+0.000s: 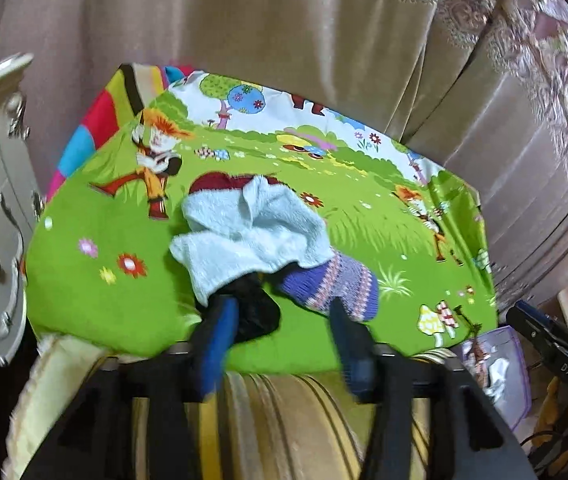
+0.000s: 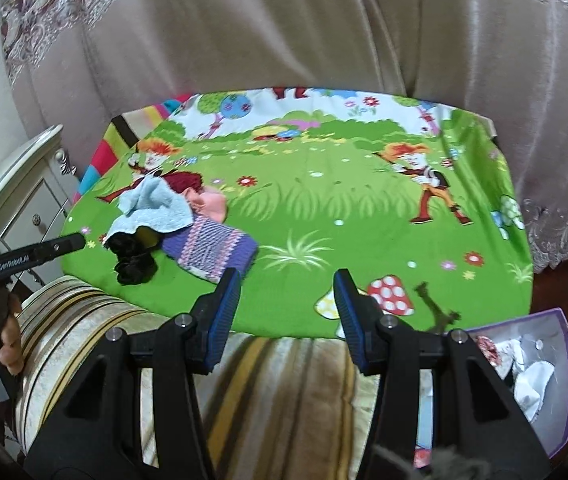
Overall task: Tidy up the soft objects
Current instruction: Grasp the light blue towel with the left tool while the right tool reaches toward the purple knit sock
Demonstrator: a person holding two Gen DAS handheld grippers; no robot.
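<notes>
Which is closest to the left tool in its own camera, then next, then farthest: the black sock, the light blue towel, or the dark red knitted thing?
From the left tool:
1. Black sock, right at the tool's tips, by its left finger.
2. Light blue towel, just beyond, lying over the pile's middle.
3. Dark red knitted thing, farthest, peeking out behind the towel.

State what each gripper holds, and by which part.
Nothing is held. The left gripper stands open just short of the black sock; the right gripper is open over the green cloth.
</notes>
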